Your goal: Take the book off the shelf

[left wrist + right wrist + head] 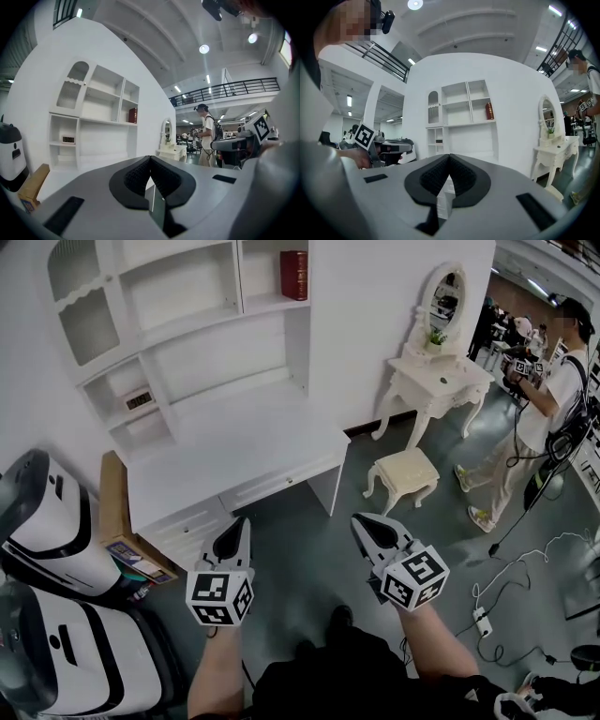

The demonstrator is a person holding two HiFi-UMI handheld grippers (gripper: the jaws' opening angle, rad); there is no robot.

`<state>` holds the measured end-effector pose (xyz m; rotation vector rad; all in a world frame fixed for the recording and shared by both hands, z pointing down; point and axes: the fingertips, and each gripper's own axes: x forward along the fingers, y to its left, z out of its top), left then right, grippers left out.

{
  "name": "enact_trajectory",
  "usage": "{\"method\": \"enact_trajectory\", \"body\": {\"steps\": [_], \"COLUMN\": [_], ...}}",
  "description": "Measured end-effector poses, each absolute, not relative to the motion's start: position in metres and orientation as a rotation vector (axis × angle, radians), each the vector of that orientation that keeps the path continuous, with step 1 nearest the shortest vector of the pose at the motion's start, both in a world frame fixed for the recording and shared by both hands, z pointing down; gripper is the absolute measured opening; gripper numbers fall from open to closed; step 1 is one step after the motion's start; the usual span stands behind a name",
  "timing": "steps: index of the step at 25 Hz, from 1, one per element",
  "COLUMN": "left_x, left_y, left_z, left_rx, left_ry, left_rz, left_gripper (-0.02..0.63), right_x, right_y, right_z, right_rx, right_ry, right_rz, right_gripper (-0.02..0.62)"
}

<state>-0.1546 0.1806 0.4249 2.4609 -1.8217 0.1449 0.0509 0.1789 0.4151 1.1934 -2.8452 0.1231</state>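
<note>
A dark red book (293, 276) stands upright on the top right shelf of a white shelf unit (187, 352). It also shows small in the left gripper view as the book (133, 115) and in the right gripper view as the book (489, 111). My left gripper (236, 530) and right gripper (367, 526) are both held low in front of the white desk (234, 451), far from the book. Both are shut, with nothing between the jaws.
A small clock (139, 400) sits in a left shelf compartment. White machines (47, 531) and a cardboard box (117, 521) stand at the left. A white dressing table (436, 381) with mirror and stool (405, 474) are on the right, near a person (539, 418). Cables (497, 606) lie on the floor.
</note>
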Motion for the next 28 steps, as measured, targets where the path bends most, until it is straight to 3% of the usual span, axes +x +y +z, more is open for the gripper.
{"method": "enact_trajectory", "body": {"steps": [28], "left_x": [-0.105], "left_y": [-0.147], "left_z": [0.447], "left_rx": [2.339], "left_ry": [-1.824], "left_rz": [0.286], "left_gripper": [0.009], "right_x": [0.079], "right_y": [-0.165], "right_z": [0.452], "right_rx": [1.012], "right_ry": [-2.890], "right_rz": [0.334], "right_gripper": [0.014]}}
